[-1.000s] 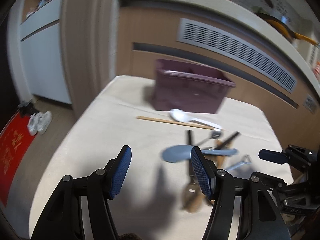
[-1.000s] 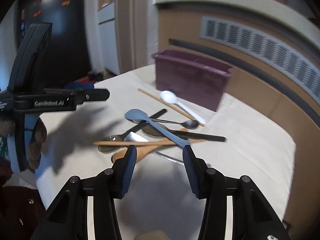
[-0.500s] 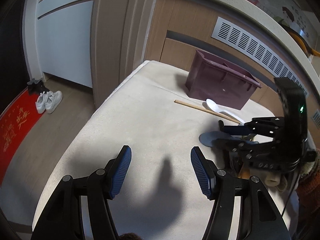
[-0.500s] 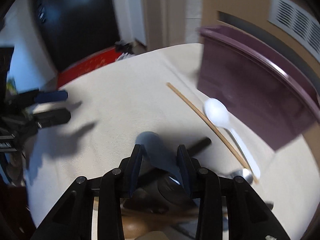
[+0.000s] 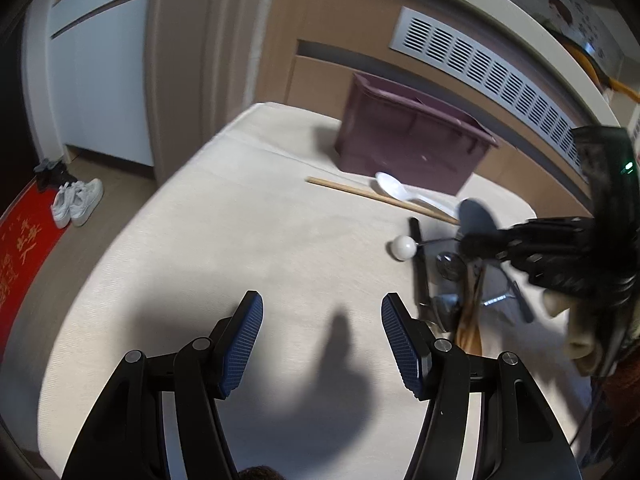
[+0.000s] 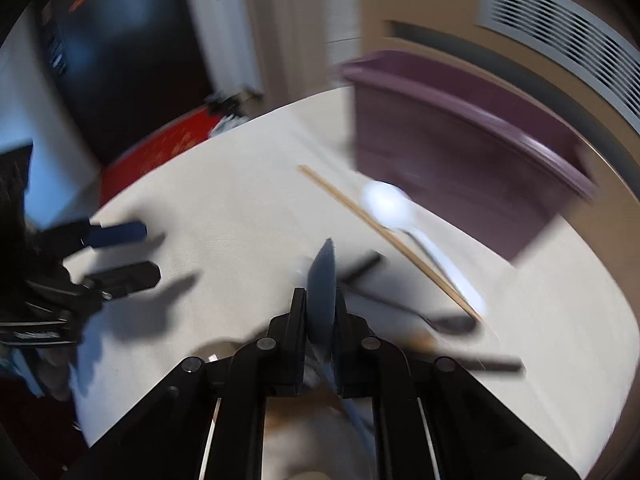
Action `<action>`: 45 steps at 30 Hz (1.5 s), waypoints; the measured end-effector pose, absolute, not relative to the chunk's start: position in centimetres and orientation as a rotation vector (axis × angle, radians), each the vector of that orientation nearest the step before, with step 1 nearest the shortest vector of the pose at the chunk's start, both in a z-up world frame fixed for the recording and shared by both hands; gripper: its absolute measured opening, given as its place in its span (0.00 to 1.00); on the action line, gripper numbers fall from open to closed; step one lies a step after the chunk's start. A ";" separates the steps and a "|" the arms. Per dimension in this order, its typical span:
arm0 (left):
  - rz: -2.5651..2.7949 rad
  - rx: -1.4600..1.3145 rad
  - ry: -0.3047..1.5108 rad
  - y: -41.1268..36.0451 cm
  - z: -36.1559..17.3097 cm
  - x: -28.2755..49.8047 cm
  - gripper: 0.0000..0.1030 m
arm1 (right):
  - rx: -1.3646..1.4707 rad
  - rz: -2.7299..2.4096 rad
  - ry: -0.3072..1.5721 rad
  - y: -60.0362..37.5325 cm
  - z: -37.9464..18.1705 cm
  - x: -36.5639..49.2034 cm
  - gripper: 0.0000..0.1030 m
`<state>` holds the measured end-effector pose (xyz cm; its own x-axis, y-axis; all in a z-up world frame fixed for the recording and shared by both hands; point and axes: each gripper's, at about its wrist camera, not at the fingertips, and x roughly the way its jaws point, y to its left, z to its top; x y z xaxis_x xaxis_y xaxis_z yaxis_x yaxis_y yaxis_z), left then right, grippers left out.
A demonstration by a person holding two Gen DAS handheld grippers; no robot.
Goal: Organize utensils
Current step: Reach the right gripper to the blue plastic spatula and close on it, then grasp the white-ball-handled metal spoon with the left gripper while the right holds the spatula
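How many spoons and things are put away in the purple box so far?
None that these views show; the inside of the purple box is hidden. In hand: the right hand-held gripper has just closed on the blue spoon. The left hand-held gripper is open and empty. Still left on the table: white spoon, chopstick and the pile.

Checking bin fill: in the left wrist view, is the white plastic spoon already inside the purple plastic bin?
No, the white plastic spoon lies on the cream tablecloth in front of the purple plastic bin, beside a wooden chopstick.
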<state>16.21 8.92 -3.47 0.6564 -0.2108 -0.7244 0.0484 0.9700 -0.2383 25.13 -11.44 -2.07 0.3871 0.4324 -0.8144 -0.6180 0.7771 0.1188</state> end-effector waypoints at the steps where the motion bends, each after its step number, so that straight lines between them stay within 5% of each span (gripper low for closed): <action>1: -0.162 -0.194 0.850 8.2 -3.6 16.4 0.60 | -0.190 0.656 0.962 -12.7 -1.8 24.9 0.09; 16: -0.356 -0.032 0.932 1.0 -3.6 18.6 0.60 | 0.029 0.457 0.929 -24.7 -2.6 19.6 0.09; 18: -0.343 -0.040 0.949 1.1 -3.4 20.4 0.52 | 0.040 0.445 0.914 -24.4 -2.7 19.6 0.09; 19: -0.334 -0.056 0.957 1.3 -3.3 21.2 0.45 | 0.047 0.434 0.907 -24.7 -2.7 19.6 0.09; 30: -0.336 -0.518 1.212 3.3 -6.0 26.4 0.45 | 0.091 0.426 0.893 -24.7 -3.7 19.3 0.09; 45: -0.035 -0.571 1.094 2.9 -5.5 32.7 0.45 | 0.023 0.368 0.898 -23.6 -4.4 19.7 0.10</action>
<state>32.68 2.86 -5.47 0.4730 -0.3015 -0.8279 -0.2479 0.8561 -0.4534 19.70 -23.65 -4.45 0.5652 0.3225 -0.7593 -0.3037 0.9371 0.1719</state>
